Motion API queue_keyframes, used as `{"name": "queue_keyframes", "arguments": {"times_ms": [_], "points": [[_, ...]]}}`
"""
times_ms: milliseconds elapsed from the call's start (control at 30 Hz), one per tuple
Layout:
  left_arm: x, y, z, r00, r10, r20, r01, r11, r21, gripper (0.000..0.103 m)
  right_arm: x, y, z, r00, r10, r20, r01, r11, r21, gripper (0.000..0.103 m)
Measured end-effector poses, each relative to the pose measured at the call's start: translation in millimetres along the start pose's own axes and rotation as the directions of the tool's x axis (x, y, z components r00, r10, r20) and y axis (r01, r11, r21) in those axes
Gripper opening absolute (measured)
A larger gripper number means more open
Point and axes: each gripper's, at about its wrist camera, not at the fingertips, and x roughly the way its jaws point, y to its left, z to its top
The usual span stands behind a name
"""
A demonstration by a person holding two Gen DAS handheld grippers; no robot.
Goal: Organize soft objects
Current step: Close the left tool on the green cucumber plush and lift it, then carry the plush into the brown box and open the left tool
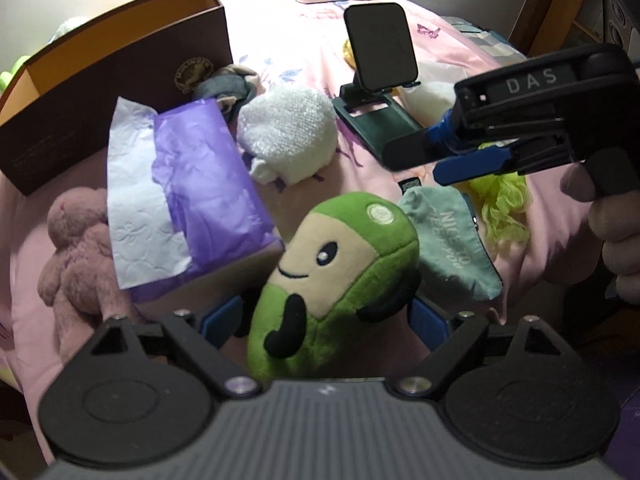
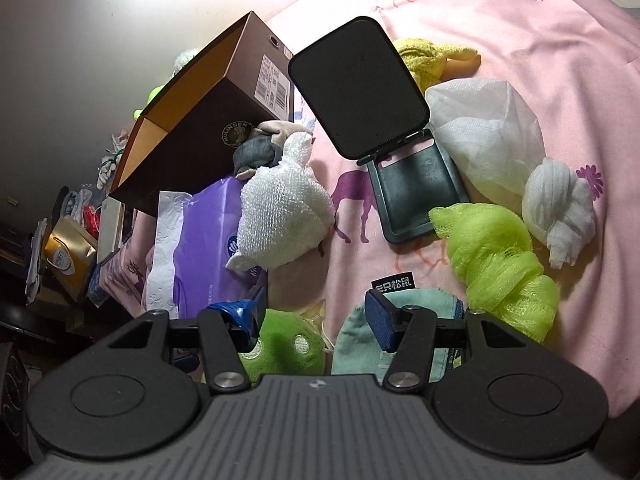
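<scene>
Spreading across the bed, pink sheet [image 2: 500, 32] under everything; sitting at the far left, brown shoebox [image 1: 120, 80], open side up, probably the bin for the soft things; leaning against it, purple tissue pack [image 1: 200, 196] with a white sheet pulled out; standing mid-bed, dark phone stand [image 2: 360, 92], hard and likely no part of the sorting; lying around it, white mesh cloth [image 2: 280, 208], lime mesh puff [image 2: 496, 252], knotted white cloth [image 2: 560, 208], teal pouch [image 1: 452, 240], pink plush bear [image 1: 76, 248]. Clamped at its lower body in the left claw [image 1: 326, 316], green plush toy [image 1: 340, 264], lifted above the sheet, near the tissue pack. Hovering over the teal pouch and holding nothing, right claw [image 2: 320, 316], pads parted at a middling width. Judging the step: carrying the green toy toward the box; next calling for a swing left and up over the box rim, then a release inside; after that, likely dropping the right claw onto the pouch.
</scene>
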Motion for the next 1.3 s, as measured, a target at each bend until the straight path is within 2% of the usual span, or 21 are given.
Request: {"name": "queue_keyframes", "arguments": {"times_ms": [33,167,267,667,833,967,1133,1300], "points": [[3.4,1.8,-0.5,1.000,-0.001,-0.014,0.001,1.000,0.001,0.076,-0.4,-0.9,-0.1,1.000,-0.003,0.001,0.003,1.000,-0.001,0.039],[3.7,3.6,-2.1,1.000,-0.002,0.008,0.002,1.000,0.003,0.073,-2.6,-6.4,-1.3,1.000,-0.009,-0.006,0.009,1.000,0.007,0.039],[0.4,2.6,-2.8,1.000,-0.012,0.026,0.012,1.000,-0.001,0.067,-1.8,-8.0,-2.8,1.000,-0.006,-0.015,0.006,1.000,0.005,0.039],[-38.2,3.8,1.2,0.990,-0.064,0.126,0.067,0.998,-0.017,0.064,-2.5,-7.9,1.3,1.000,0.011,0.005,-0.011,1.000,0.019,0.039],[-68.8,18.1,7.5,0.976,-0.074,0.207,0.089,0.994,-0.062,0.064,-7.9,-5.7,7.9,0.998,0.040,0.047,-0.041,0.999,0.025,0.039],[-90.1,44.8,17.6,0.955,-0.054,0.291,0.097,0.986,-0.134,0.064,-2.6,-0.2,12.7,0.998,0.037,0.043,-0.037,0.999,0.013,0.039],[-114.0,86.6,38.9,0.920,0.026,0.391,0.058,0.978,-0.201,0.064,8.1,12.3,13.6,1.000,0.014,0.020,-0.013,1.000,-0.007,0.039],[-118.3,135.9,73.0,0.895,0.100,0.434,0.014,0.968,-0.251,0.064,9.3,19.6,18.1,0.999,-0.001,0.049,-0.001,1.000,0.024,0.039]]}}
